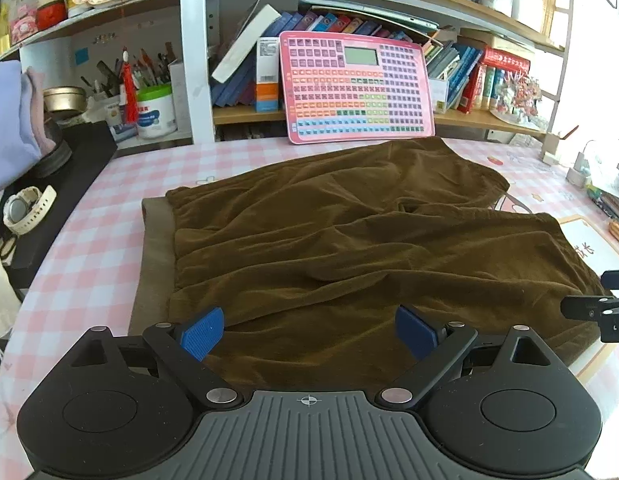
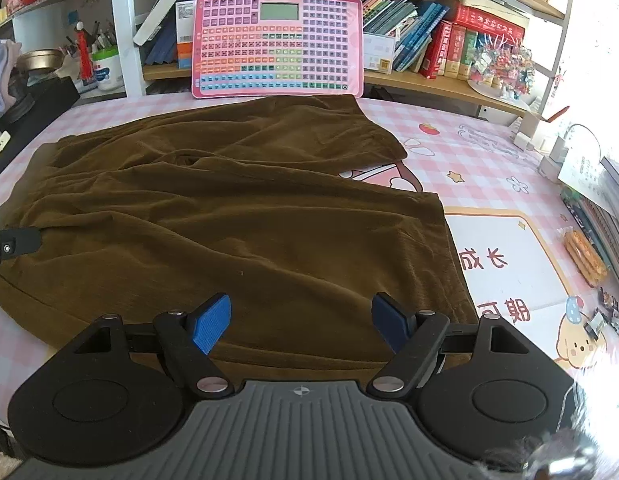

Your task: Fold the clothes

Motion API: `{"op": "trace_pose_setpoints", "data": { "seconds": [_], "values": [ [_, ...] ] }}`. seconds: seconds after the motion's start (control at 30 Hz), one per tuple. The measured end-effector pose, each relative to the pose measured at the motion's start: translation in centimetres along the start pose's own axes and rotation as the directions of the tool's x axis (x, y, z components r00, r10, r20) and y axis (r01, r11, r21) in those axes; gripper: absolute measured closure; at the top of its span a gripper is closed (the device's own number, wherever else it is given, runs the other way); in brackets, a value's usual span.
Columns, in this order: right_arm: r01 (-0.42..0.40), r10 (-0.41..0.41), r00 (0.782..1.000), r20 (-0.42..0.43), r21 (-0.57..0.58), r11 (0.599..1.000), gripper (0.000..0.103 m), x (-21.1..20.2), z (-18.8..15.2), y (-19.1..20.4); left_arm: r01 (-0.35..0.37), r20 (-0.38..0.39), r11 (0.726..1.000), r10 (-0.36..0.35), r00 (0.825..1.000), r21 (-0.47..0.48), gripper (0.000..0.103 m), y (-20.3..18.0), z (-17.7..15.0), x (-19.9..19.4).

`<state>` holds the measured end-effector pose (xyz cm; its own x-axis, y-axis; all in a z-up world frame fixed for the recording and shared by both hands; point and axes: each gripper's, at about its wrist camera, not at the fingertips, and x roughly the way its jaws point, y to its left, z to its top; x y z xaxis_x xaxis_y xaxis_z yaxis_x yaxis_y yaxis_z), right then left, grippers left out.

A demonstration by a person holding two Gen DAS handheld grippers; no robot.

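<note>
A: What's the surface?

B: A pink checked tablecloth with cartoon prints. The brown shorts lie spread flat on it, legs toward three o'clock.

A: The tongs?

B: Left gripper and right gripper both gape apart over the near hem, holding nothing.

A: Behind?

B: At twelve o'clock, a pink keyboard toy leans on crowded bookshelves.

Brown shorts on pink-and-white checked tablecloth; blue tool pads.
</note>
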<state>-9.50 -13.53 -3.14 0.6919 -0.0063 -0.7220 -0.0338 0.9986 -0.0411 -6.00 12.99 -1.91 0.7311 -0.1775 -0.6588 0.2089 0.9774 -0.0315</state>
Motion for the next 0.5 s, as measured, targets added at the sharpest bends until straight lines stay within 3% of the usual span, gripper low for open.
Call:
{"op": "trace_pose_setpoints", "data": {
  "seconds": [0.5],
  "values": [
    [-0.043, 0.040, 0.999, -0.037, -0.068, 0.997, 0.026, 1.5, 1.1, 0.7, -0.028, -0.042, 0.998, 0.026, 0.999, -0.053, 0.008, 0.6, -0.2, 1.0]
  ]
}}
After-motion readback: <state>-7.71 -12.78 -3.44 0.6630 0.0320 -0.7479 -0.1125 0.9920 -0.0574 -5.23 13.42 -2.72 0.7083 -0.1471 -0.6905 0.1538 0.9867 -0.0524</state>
